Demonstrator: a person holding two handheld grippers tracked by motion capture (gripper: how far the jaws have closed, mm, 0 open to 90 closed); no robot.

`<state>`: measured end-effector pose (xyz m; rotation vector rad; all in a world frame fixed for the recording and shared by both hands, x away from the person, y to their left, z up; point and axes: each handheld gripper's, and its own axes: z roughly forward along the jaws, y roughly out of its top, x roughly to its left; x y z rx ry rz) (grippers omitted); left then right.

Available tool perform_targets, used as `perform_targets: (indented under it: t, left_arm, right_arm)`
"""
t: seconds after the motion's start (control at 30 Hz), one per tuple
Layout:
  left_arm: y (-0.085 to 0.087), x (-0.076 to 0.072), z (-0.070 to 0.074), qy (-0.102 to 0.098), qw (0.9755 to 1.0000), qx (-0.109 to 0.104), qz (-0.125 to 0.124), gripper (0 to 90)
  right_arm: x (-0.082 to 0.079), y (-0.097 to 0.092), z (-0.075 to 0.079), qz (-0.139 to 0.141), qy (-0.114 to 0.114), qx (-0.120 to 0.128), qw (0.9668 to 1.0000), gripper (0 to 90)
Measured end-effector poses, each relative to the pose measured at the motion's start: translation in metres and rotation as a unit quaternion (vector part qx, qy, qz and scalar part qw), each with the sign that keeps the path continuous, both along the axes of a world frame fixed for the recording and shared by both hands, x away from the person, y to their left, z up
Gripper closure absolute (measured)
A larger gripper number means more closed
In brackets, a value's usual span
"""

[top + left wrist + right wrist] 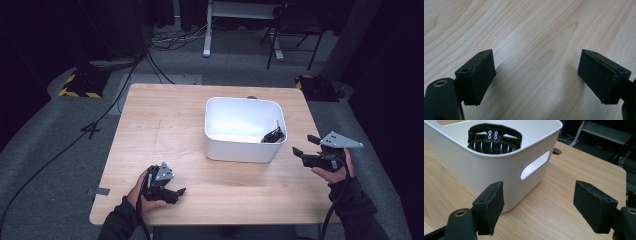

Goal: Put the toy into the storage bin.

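1. My left claw (pixel 167 192) sits low over the bare table (pixel 165 125) near the front edge, jaws spread, nothing between them.
2. My right claw (pixel 306 146) hovers just beside the tub's right end, jaws spread, empty.
3. White plastic tub (pixel 245 150) stands mid-table. A black strappy thing (pixel 494 141) lies inside, in the corner nearest my right claw.
4. My guess: the strappy thing is light, floppy and snaggy; pinch one band. The tub looks stiff, light and smooth-walled; hook the handle slot (pixel 535 165) or clamp the rim.
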<state>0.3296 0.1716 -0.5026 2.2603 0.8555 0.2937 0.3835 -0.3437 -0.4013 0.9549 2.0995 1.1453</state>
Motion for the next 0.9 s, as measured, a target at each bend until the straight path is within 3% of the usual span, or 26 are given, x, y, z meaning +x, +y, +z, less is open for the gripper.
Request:
perform_targets:
  t: [0.9]
  left_arm:
    - [0.000,0.000,0.000,-0.003,1.0000,0.002,-0.001,14.8]
  right_arm:
    - [-0.010,0.004,-0.052,0.008,0.048,-0.051,0.9975,25.2]
